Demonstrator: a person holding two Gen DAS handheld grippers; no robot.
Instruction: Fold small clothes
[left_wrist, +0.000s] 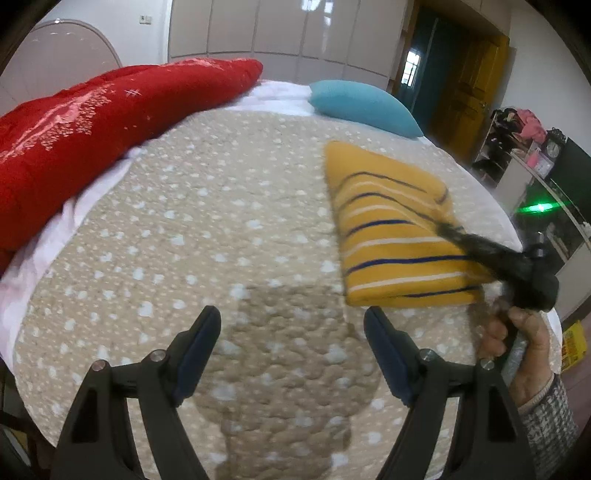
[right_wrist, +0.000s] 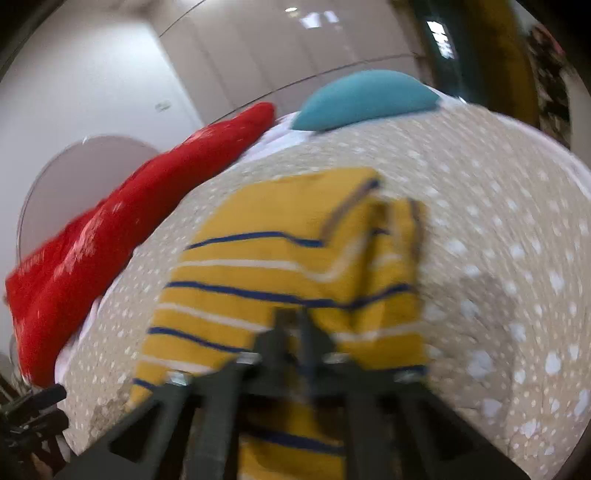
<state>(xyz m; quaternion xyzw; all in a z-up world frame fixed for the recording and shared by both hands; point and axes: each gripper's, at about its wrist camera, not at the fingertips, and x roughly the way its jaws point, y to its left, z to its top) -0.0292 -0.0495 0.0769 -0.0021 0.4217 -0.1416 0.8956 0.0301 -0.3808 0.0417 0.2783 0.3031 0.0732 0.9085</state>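
Lying folded on the beige spotted bedspread (left_wrist: 229, 229), the yellow striped shirt (left_wrist: 391, 236) is sitting ahead and to the right of the left tongs (left_wrist: 291, 325), whose two blue-padded jaws are standing wide apart over bare quilt, holding nothing and touching nothing. The right tongs (right_wrist: 291, 325) are reaching in over the shirt's near right edge, their jaws looking pressed together on the yellow cloth, though motion blur is smearing the tips in both views, so the exact grip is hard to make out. From the right wrist view the shirt (right_wrist: 280, 280) is filling the space just ahead of those tongs, with its upper right corner doubled back in a loose fold. The right hand (left_wrist: 517, 354) is wrapping around the handle, showing at the lower right of the left wrist view beside a grey patterned cuff. Far ahead of both tongs, a teal pillow (left_wrist: 362, 105) is resting at the head of the bed, and a red quilt (left_wrist: 92, 136) is running along the bed's left side, well apart from the shirt.
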